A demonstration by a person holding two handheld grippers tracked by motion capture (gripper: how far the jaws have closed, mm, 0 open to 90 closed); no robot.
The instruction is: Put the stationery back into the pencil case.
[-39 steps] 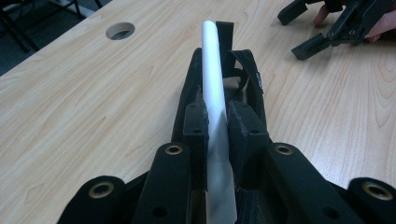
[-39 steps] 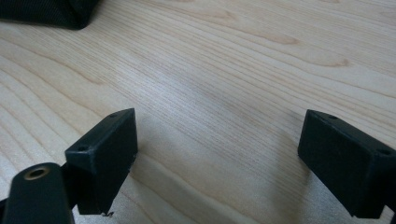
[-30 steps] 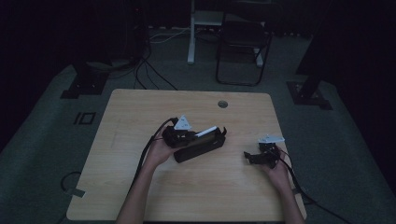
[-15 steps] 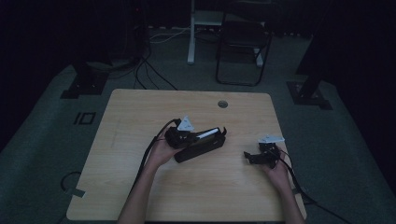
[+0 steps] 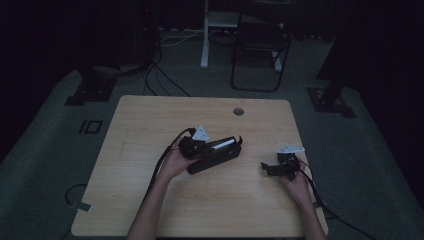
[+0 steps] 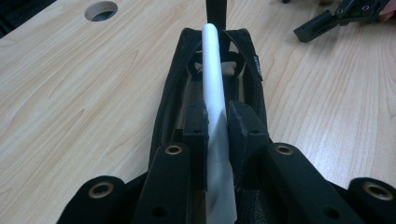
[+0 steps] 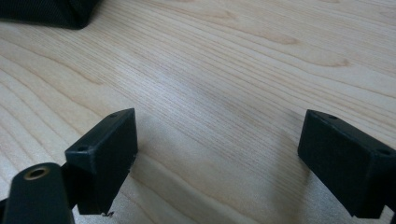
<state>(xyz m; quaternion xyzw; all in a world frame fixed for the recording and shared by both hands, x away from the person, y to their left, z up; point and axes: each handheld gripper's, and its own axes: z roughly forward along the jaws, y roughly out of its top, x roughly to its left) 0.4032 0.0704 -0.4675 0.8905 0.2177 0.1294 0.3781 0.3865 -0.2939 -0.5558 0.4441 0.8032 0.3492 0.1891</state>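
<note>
Table: the light wooden table (image 5: 150, 130) with a round cable hole (image 5: 238, 111) near its far edge lies in the middle of the high view; the hole is also at the upper left of the left gripper view (image 6: 101, 10).

Left hand: the person's left hand (image 5: 172, 162) is left of centre in the high view and holds the left gripper (image 5: 235, 143), which points toward the right of the frame.

Left gripper state: clenched on the white cylindrical pen-like stick (image 6: 215, 93); in the left gripper view both black pads (image 6: 243, 123) press on the stick from its two sides.

White stick: it runs from the bottom centre of the left gripper view up to the top centre, and its far part lies above the open case. In the high view it is a pale line (image 5: 220, 145) at the centre.

Case: the black fabric zipper pencil case (image 6: 175, 98) lies open on the table, under and around the jaws; in the high view it is at the centre (image 5: 212, 161), just right of the left hand.

Right hand: the person's right hand (image 5: 295, 182) is at the lower right of the high view, well apart from the case, with the right gripper (image 5: 266, 167) low over the wood.

Right gripper state: released; in the right gripper view (image 7: 215, 163) the jaws stand wide apart with only bare wood between them.
</note>
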